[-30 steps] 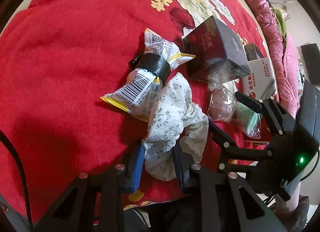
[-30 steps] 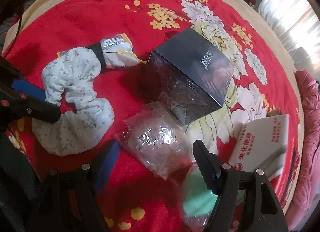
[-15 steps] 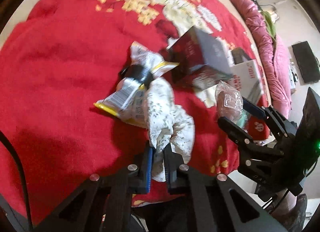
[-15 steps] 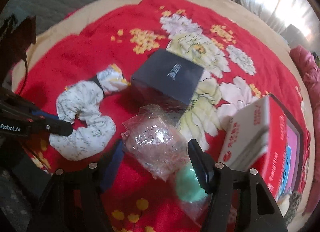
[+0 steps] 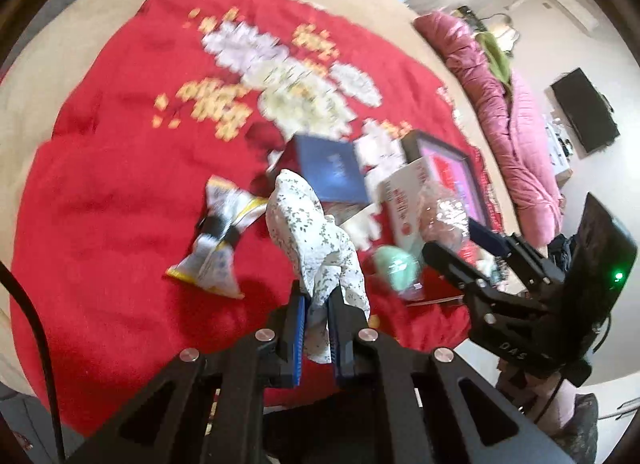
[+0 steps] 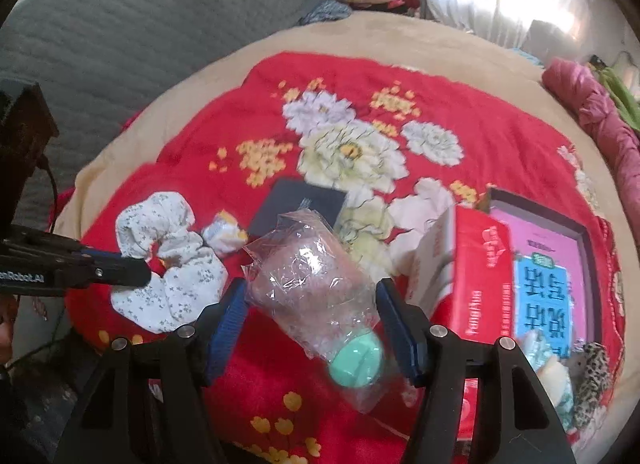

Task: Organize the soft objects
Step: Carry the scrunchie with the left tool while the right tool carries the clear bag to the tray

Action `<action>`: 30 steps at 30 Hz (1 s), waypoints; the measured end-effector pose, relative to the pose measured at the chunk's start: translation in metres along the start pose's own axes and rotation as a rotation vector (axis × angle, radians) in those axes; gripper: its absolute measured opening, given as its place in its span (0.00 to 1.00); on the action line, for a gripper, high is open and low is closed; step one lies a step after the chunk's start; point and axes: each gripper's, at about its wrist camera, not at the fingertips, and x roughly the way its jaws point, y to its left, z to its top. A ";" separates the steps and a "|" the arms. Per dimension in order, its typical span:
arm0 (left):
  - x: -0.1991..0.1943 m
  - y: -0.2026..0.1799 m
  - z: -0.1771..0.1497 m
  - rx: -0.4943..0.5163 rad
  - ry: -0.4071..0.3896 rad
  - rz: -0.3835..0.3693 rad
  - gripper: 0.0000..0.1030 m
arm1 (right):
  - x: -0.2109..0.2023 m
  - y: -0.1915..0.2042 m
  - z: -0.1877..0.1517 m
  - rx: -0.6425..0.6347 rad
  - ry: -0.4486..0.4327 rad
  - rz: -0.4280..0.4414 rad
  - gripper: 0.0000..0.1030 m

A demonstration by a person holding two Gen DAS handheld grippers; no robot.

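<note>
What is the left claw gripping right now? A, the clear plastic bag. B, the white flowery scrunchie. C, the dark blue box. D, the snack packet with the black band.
B: the left claw is shut on the white flowery scrunchie, whose fabric is pinched between its blue pads, while the snack packet lies apart on the red blanket.

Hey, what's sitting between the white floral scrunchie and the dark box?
In the right wrist view, a small crumpled snack packet lies between the floral scrunchie and the dark box, on the red blanket.
</note>
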 end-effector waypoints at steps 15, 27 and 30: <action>-0.020 -0.118 0.028 0.209 -0.071 -0.054 0.10 | -0.103 -0.077 -0.017 0.144 -0.152 -0.153 0.65; 0.009 -0.217 0.038 0.383 -0.051 -0.095 0.10 | -0.162 -0.156 -0.064 0.313 -0.185 -0.292 0.65; 0.025 -0.234 0.036 0.413 -0.028 -0.096 0.10 | -0.169 -0.168 -0.072 0.329 -0.181 -0.313 0.65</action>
